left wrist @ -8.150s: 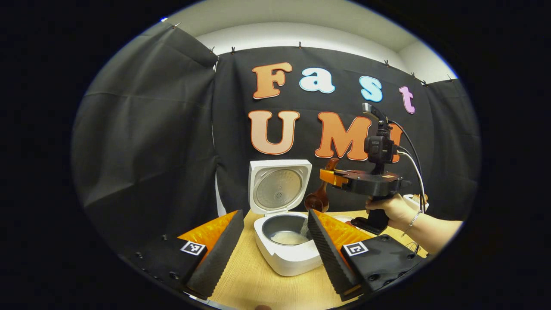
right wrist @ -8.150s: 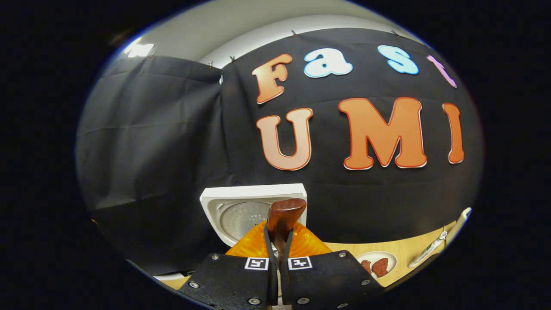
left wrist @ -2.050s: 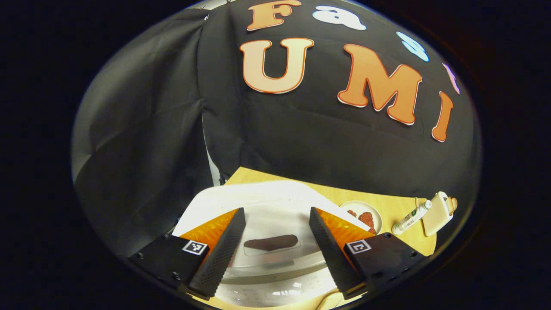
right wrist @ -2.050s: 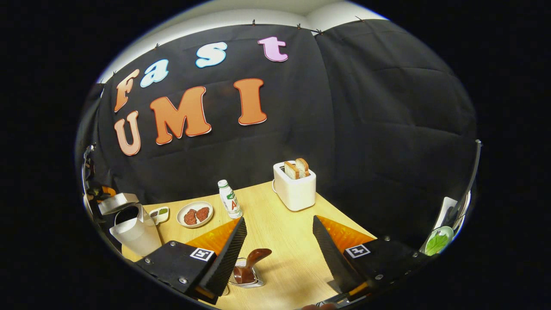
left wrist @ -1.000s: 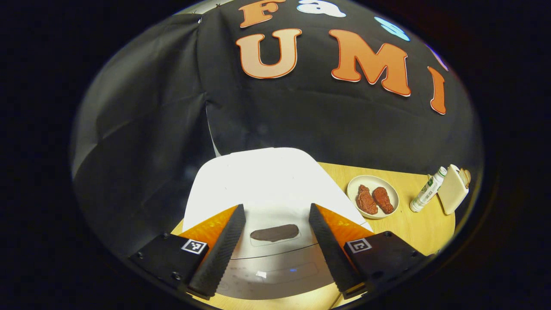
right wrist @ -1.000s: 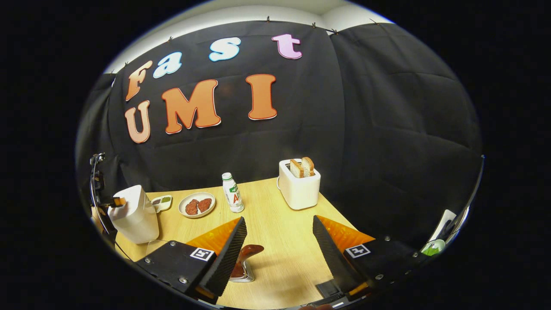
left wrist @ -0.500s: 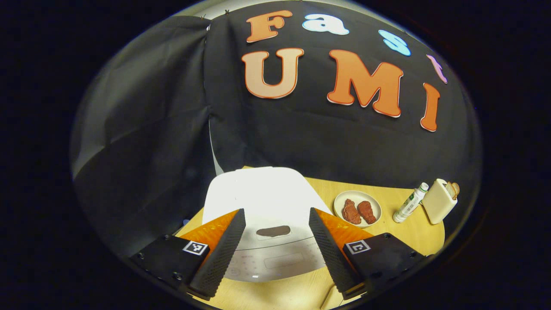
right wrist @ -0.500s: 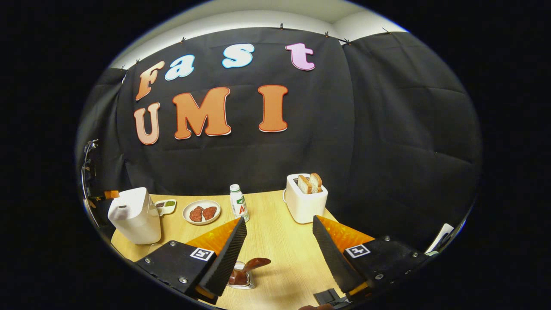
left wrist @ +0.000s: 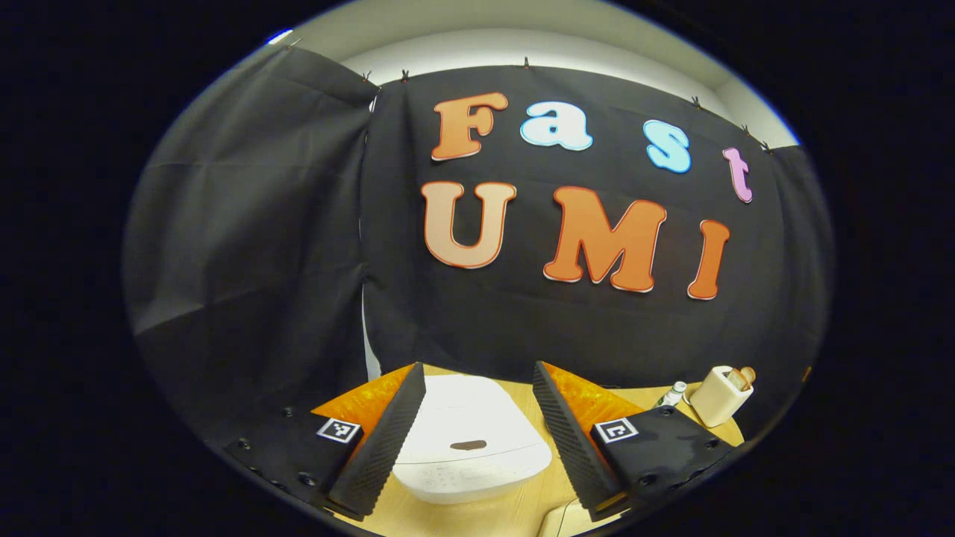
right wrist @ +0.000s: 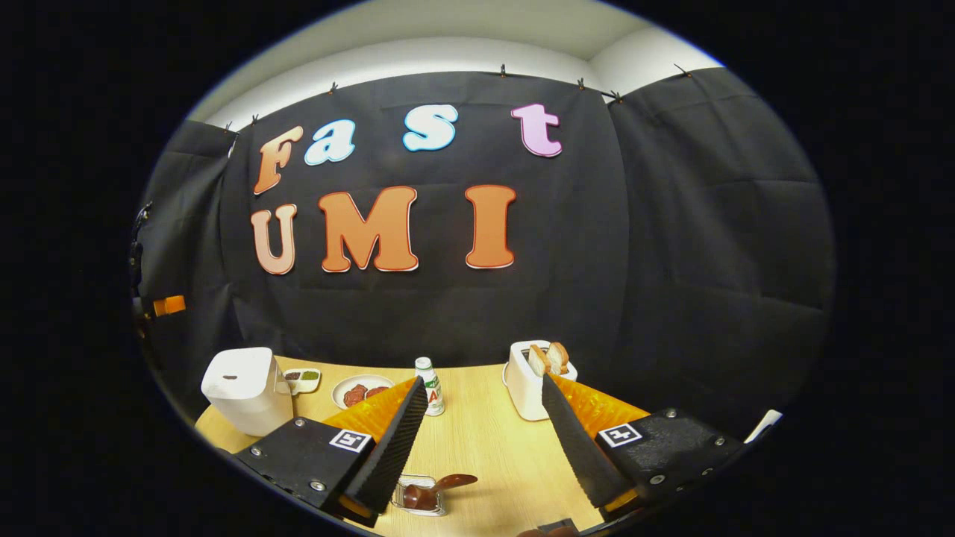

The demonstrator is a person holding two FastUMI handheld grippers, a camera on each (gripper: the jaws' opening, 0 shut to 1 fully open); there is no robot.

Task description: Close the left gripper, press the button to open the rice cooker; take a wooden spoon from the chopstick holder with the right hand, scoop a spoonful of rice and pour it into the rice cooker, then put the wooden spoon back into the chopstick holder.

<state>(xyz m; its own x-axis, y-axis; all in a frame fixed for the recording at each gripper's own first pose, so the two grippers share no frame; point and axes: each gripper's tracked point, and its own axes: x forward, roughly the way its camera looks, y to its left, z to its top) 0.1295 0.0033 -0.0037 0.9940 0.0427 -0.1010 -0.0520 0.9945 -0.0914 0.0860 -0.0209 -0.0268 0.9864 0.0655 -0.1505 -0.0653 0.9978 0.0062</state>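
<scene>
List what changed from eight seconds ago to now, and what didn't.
The rice cooker lid went from open to shut. The right gripper let go of the wooden spoon, now in the chopstick holder. Both grippers backed away. The left gripper stayed open; toaster and bottle unmoved.

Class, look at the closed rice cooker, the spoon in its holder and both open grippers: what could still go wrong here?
1. The wooden spoon leans far over in the low chopstick holder; it might tip out.
2. The right gripper stands near the bottle and toaster; a careless move could topple the bottle.
</scene>
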